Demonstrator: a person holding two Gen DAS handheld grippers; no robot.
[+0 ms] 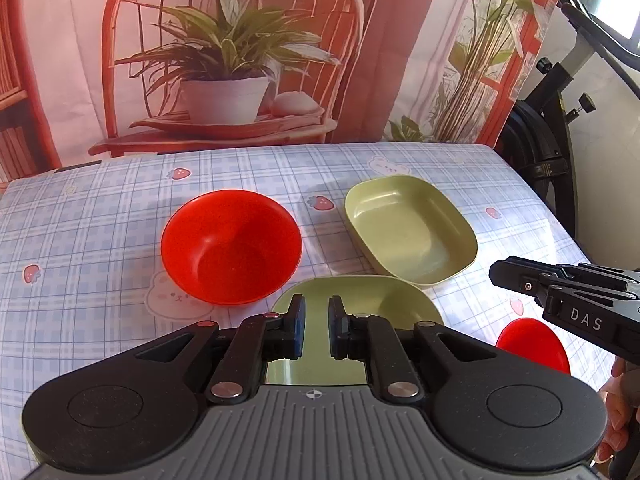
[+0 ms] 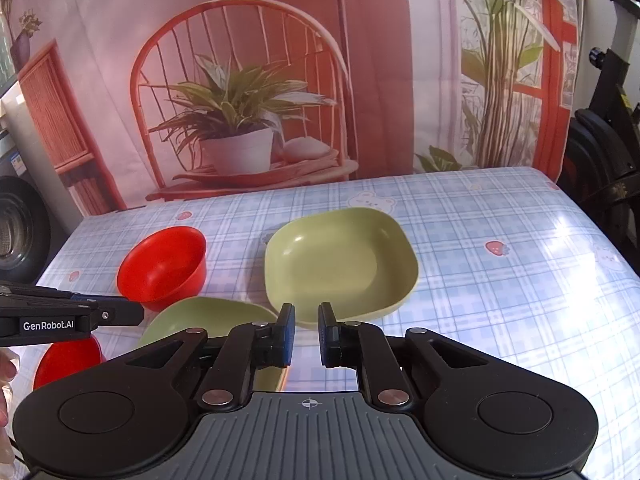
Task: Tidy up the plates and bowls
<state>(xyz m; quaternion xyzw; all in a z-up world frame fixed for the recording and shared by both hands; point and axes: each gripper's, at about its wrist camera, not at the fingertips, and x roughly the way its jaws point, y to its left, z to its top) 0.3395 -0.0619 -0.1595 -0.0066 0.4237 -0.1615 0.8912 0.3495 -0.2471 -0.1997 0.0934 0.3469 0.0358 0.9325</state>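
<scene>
nothing picked up yet, four dishes loose on the table

my left gripper [image 1: 316,326] has its jaws nearly together with only a narrow gap, and nothing is between them. my right gripper [image 2: 307,336] is the same: a slim gap, empty. both hover over the near edge of the checked tablecloth [image 2: 500,300], angled down.

i judge this as the moment between picks, with the sorting barely begun. from my left camera the red bowl [image 1: 231,246] sits at eleven o'clock, a deep green dish [image 1: 410,228] at one o'clock, a shallower green plate [image 1: 372,300] just under my left fingers, and a small red dish [image 1: 532,344] at three o'clock, half hidden.

the bowl is round, smooth, matte plastic by the look of it; the green pieces are rounded squares with soft raised rims. the cloth is glossy and likely slippery.

next i'd open wide, take a rim edge-on, and nest like with like.
</scene>
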